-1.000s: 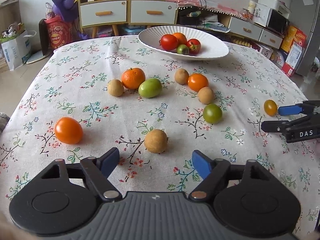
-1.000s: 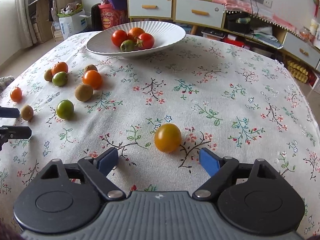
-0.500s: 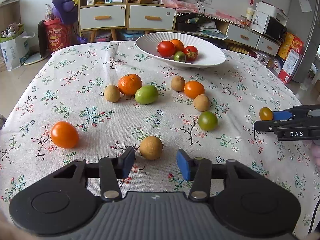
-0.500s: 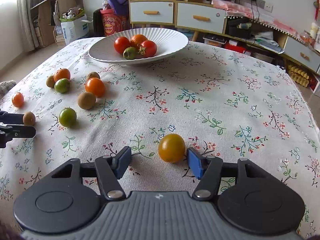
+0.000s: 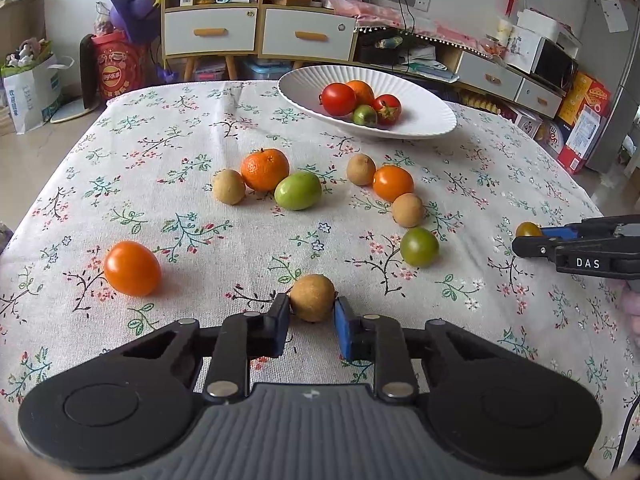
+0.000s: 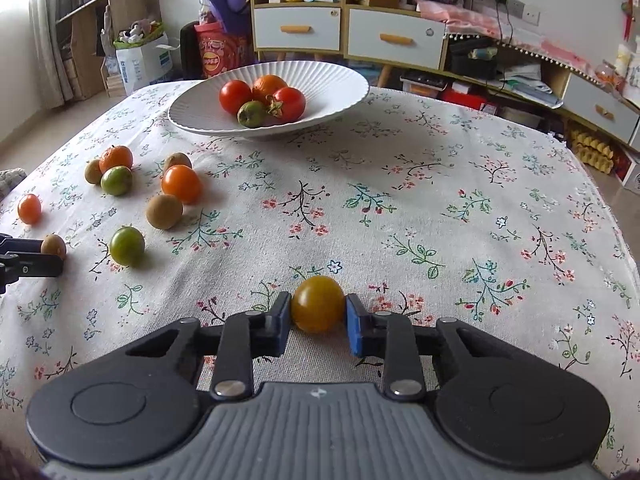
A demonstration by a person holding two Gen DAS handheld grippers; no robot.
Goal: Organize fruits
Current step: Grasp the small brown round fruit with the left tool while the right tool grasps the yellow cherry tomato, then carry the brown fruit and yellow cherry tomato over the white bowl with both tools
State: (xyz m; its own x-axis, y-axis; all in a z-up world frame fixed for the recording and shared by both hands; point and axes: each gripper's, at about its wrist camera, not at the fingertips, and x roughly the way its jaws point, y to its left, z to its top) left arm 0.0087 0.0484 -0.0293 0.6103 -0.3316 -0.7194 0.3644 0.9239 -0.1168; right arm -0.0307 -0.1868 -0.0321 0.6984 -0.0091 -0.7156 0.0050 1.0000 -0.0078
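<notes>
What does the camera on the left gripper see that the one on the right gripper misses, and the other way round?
Only the left wrist view shows the left gripper from behind, jaws shut on a small round brown fruit.

Only the right wrist view shows the right gripper from behind, jaws shut on a round amber-yellow tomato.

Both show the white ribbed bowl, holding red tomatoes, and the loose fruit on the floral tablecloth.

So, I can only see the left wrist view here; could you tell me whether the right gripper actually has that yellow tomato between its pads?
Observer: Yes, the right gripper is shut on the yellow tomato, a pad on each side.
Operator: Is it lifted?
Observer: No, it looks to rest on the tablecloth.
Operator: Anything beyond it?
Observer: Only bare cloth up to the white plate.
</notes>
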